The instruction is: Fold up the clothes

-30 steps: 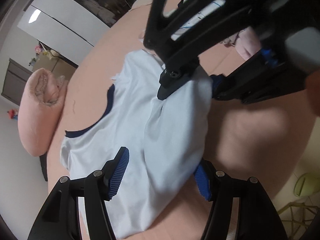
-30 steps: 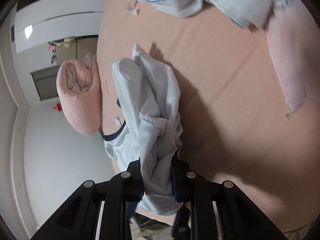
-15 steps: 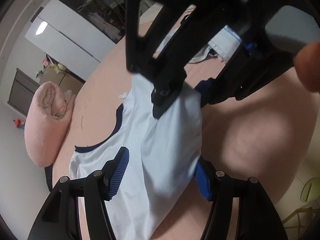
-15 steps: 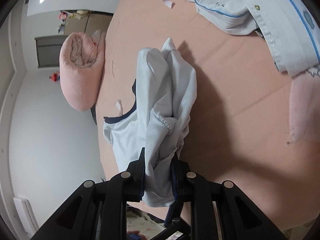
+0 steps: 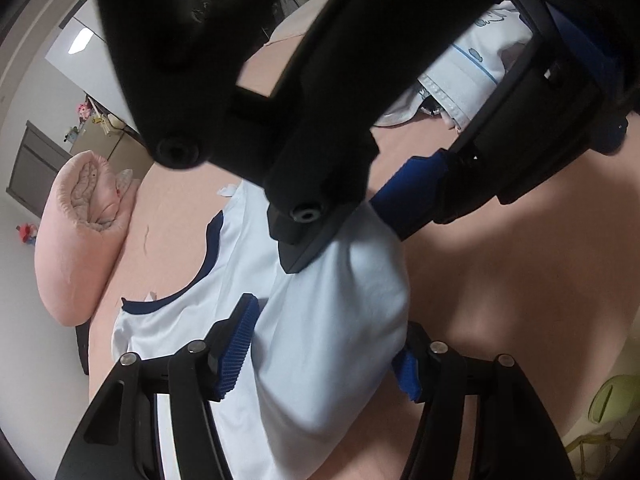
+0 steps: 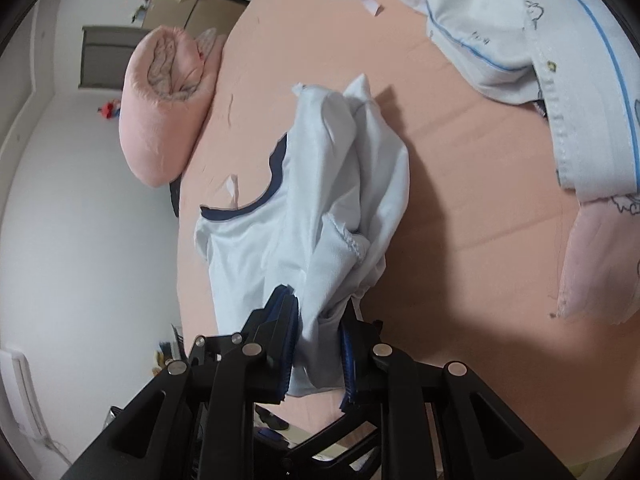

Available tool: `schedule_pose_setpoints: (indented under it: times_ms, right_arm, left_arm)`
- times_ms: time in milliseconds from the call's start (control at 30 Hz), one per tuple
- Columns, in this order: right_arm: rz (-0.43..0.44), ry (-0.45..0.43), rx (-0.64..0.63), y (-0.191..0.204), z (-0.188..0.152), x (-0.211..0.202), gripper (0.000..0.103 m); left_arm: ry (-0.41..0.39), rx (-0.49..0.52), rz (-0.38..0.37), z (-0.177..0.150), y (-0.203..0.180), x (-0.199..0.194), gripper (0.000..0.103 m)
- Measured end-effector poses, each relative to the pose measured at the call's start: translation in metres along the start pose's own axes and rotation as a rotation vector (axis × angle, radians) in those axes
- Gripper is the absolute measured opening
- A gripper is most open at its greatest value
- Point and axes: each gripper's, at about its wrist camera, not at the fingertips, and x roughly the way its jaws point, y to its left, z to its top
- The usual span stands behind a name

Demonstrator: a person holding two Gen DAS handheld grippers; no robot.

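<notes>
The supporting surface is a bed with a peach-pink sheet (image 6: 460,216). A pale blue shirt with navy collar trim (image 6: 248,248) lies partly on it, one end raised. A rolled pink quilt (image 6: 160,120) rests at the far edge. White printed garments with blue piping (image 6: 520,40) and a pink cloth (image 6: 592,264) lie well apart from the shirt.

The right tongs (image 6: 316,354) pinch a bunched fold of the pale blue shirt (image 6: 316,200), whose navy-trimmed neckline faces left. The shirt trails up across the peach bed sheet (image 6: 460,208). A rolled pink blanket (image 6: 160,112) lies at the bed's left edge; white printed garments (image 6: 520,28) sit upper right.
</notes>
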Motion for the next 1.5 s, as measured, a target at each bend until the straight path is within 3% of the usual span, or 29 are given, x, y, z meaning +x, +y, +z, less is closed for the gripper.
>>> schedule_pose_setpoints:
  times_ms: [67,267,333,400,567,800,967,1133,1500]
  right_arm:
    - [-0.008,-0.001,0.008,-0.004,0.003,0.0,0.018]
    - [-0.023,-0.002,0.039,-0.015,0.005,-0.001,0.021]
    - [-0.008,-0.019,0.045,-0.02,0.003,-0.003,0.029]
    - [0.007,-0.044,0.057,-0.026,-0.001,-0.009,0.043]
    - [0.059,-0.078,0.082,-0.034,-0.008,-0.021,0.052]
    - [0.025,-0.111,0.065,-0.016,-0.006,-0.015,0.068]
    - [0.064,-0.047,0.116,-0.011,0.015,0.002,0.069]
    - [-0.002,0.043,0.19,-0.014,0.031,0.017,0.069]
    - [-0.008,-0.027,0.28,-0.022,0.001,0.016,0.069]
  left_arm:
    - [0.014,0.004,0.011,0.003,-0.001,0.004,0.035]
    - [0.058,-0.063,-0.042,0.005,0.007,0.012,0.034]
    - [0.073,-0.118,-0.079,0.006,0.015,0.014,0.034]
    - [0.081,-0.197,-0.128,0.004,0.027,0.015,0.032]
    - [0.084,-0.337,-0.217,-0.001,0.051,0.017,0.029]
    - [0.075,-0.454,-0.291,-0.01,0.068,0.013,0.023]
    - [0.066,-0.476,-0.3,-0.029,0.062,-0.015,0.023]
    - [0.071,-0.501,-0.322,-0.035,0.066,-0.016,0.023]
    - [0.168,-0.72,-0.462,-0.05,0.095,-0.005,0.023]
